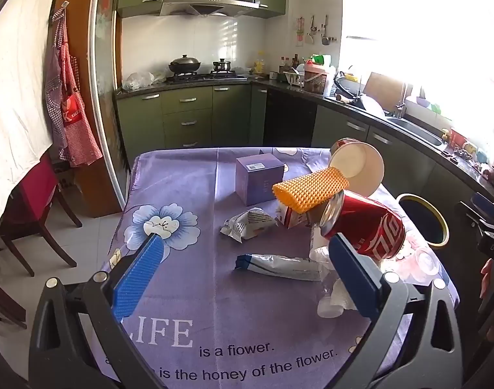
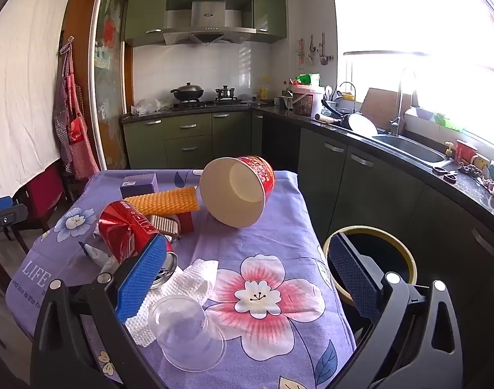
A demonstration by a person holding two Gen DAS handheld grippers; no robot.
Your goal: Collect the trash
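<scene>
Trash lies on a table with a purple flowered cloth [image 1: 188, 291]. A crushed red cola can [image 1: 367, 227] lies at the right, also seen in the right wrist view [image 2: 127, 230]. Near it lie an orange mesh sleeve [image 1: 311, 189], a paper noodle bowl [image 2: 237, 191] on its side, a crumpled wrapper [image 1: 247, 225], a squeezed tube [image 1: 279, 265], a white paper towel [image 2: 188, 285] and a clear plastic cup [image 2: 188, 334]. A dark bin with a yellow rim [image 2: 373, 256] stands right of the table. My left gripper [image 1: 243, 275] is open above the table. My right gripper [image 2: 243, 278] is open and empty above the table's right edge.
A purple box [image 1: 260, 178] stands mid-table. A small red carton [image 1: 292, 217] lies under the mesh sleeve. A red-seated chair [image 1: 36, 207] stands left of the table. Green kitchen cabinets, a stove and a sink counter [image 2: 402, 149] run behind and to the right.
</scene>
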